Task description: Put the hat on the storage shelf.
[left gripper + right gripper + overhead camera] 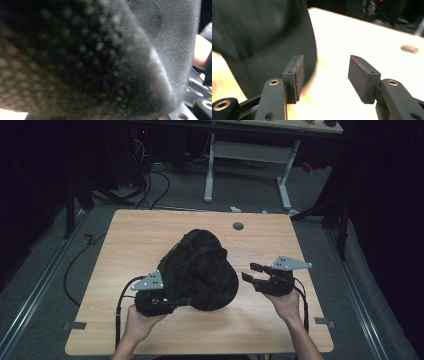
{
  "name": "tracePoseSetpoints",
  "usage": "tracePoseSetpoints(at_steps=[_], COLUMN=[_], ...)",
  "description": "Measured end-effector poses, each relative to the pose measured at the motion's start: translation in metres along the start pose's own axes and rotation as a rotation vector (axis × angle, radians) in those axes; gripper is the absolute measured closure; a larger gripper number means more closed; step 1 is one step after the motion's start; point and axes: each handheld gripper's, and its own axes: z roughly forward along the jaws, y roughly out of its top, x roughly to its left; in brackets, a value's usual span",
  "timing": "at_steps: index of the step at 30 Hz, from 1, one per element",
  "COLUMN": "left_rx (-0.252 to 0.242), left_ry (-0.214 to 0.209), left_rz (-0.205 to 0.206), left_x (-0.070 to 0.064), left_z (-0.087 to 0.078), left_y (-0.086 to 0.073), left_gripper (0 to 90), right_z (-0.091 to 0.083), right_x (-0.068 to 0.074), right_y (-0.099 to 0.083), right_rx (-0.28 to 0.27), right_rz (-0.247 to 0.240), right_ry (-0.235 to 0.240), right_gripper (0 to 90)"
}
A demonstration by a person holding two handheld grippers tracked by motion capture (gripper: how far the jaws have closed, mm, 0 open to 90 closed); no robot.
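A black backpack (200,270) lies in the middle of the wooden table (260,325). My left gripper (181,302) reaches into its near left edge and looks shut on the fabric. In the left gripper view the bag's mesh and cloth (87,62) press close against the camera and hide the jaws. My right gripper (250,271) hovers just right of the bag, open and holding nothing. In the right gripper view, that gripper (325,75) has its left pad (298,75) close to the bag's side (262,32), without gripping it.
A round cable hole (238,226) sits near the table's far edge, also seen as a hole (409,48) ahead of the right jaws. Bare tabletop (352,37) lies right of the bag. A white desk frame (250,155) and cables stand on the floor beyond.
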Motion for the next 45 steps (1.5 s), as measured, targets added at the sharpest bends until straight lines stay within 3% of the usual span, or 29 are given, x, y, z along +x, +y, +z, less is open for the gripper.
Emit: tracePoseSetpoints(at_steps=[5,8,9,11,12,17,19,20,21,22,26,39,43,45], left_rx=[-0.047,-0.062,-0.071,-0.098,-0.104,-0.126,-0.133,-0.135,-0.139,-0.143,-0.162,-0.198,-0.204,-0.202], left_ry=[0.057,0.077,0.088,0.115,0.126,0.168,0.187,0.196,0.201,0.208,0.225,0.284,0.342,0.351], left_rz=[0.003,0.007,0.005,0.004,0.002,-0.006,-0.002,-0.005,-0.01,-0.014,-0.035,-0.057,-0.04,-0.037], left_x=[0.003,0.005,0.005,0.007,0.008,0.011,0.012,0.013,0.014,0.015,0.016,0.02,0.024,0.025], left_z=[-0.002,-0.002,-0.003,-0.003,-0.003,-0.003,-0.001,0.0,0.001,0.002,0.004,0.01,0.018,0.02], left_y=[0.01,0.013,0.015,0.019,0.021,0.029,0.032,0.034,0.035,0.037,0.045,0.076,0.086,0.088], left_gripper=[71.3,71.1,71.0,71.0,71.0,71.0,71.0,71.0,71.0,71.0,70.9,70.1,70.1,70.1], right_z=[0.006,0.01,0.014,0.016,0.02,0.023,0.024,0.024,0.027,0.028,0.028,0.03,0.03,0.03], right_x=[-0.008,-0.012,-0.015,-0.016,-0.018,-0.023,-0.024,-0.024,-0.024,-0.024,-0.029,-0.027,-0.027,-0.027], right_y=[-0.037,-0.051,-0.062,-0.067,-0.077,-0.089,-0.095,-0.095,-0.099,-0.099,-0.099,-0.098,-0.098,-0.098], right_rx=[0.081,0.127,0.178,0.191,0.215,0.239,0.237,0.237,0.247,0.256,0.257,0.26,0.26,0.26], right_rz=[0.031,0.044,0.044,0.048,0.062,0.084,0.097,0.097,0.091,0.103,0.152,0.143,0.143,0.146], right_ry=[-0.121,-0.149,-0.173,-0.183,-0.231,-0.267,-0.31,-0.31,-0.351,-0.362,-0.378,-0.368,-0.368,-0.368], right_gripper=[45.8,47.7,49.5,50.0,50.3,48.4,43.9,43.9,41.6,38.6,38.0,36.7,36.6,36.6])
